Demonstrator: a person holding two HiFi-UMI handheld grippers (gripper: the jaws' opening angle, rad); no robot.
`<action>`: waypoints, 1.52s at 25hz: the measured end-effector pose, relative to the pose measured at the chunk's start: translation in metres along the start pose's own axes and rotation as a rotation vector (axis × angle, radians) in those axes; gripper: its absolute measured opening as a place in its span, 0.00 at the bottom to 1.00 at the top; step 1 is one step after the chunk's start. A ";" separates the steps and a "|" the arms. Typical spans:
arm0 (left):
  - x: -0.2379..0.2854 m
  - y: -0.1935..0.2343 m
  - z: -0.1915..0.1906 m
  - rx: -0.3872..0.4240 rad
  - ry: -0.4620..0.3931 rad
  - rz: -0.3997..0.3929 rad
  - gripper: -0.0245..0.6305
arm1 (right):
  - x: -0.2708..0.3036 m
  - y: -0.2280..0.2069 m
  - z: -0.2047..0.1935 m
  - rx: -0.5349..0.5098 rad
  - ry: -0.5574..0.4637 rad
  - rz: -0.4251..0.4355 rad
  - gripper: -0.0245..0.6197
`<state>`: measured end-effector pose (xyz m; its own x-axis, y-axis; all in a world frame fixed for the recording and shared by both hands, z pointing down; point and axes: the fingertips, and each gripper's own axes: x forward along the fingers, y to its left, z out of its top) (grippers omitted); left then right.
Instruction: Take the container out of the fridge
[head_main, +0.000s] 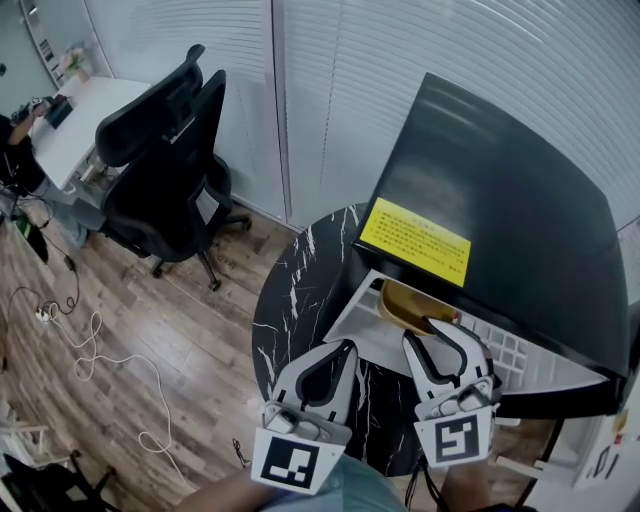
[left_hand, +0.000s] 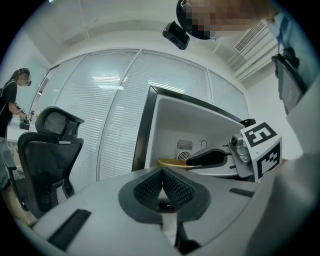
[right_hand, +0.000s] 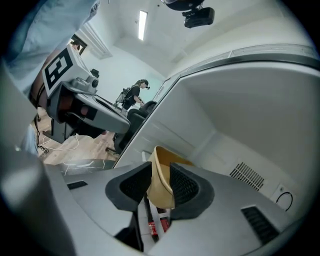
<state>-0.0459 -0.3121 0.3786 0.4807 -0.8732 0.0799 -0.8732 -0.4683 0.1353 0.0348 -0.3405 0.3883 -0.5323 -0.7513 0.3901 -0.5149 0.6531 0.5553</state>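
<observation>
A tan container (head_main: 408, 306) sits just inside the white interior of the open black fridge (head_main: 500, 200). My right gripper (head_main: 446, 340) reaches into the opening. In the right gripper view the container's (right_hand: 162, 165) rim wall stands between the two pads, and the right gripper (right_hand: 159, 182) is shut on it. My left gripper (head_main: 326, 372) hangs over the round marble table (head_main: 300, 300), left of the fridge, shut with nothing in it. In the left gripper view its (left_hand: 163, 172) pads meet, and the container (left_hand: 171, 162) and the right gripper (left_hand: 192, 161) show beyond.
A yellow label (head_main: 415, 240) lies on the fridge top. The door's white inner side (head_main: 515, 360) spreads to the right of my right gripper. Two black office chairs (head_main: 165, 170) stand at the left, with cables (head_main: 90, 350) on the wooden floor. A person (head_main: 15, 150) works at a far desk.
</observation>
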 end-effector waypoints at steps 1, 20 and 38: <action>0.000 0.001 0.000 0.004 0.001 0.001 0.06 | 0.001 0.000 0.001 -0.011 0.001 0.004 0.24; 0.004 0.002 0.004 -0.006 -0.015 0.020 0.06 | -0.006 0.010 0.003 -0.067 -0.004 0.043 0.10; -0.016 -0.015 0.021 0.035 -0.043 0.018 0.06 | -0.034 0.020 0.015 -0.052 -0.046 0.011 0.09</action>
<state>-0.0424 -0.2938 0.3542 0.4612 -0.8864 0.0393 -0.8845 -0.4558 0.0999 0.0320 -0.3004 0.3751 -0.5686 -0.7382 0.3631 -0.4738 0.6547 0.5890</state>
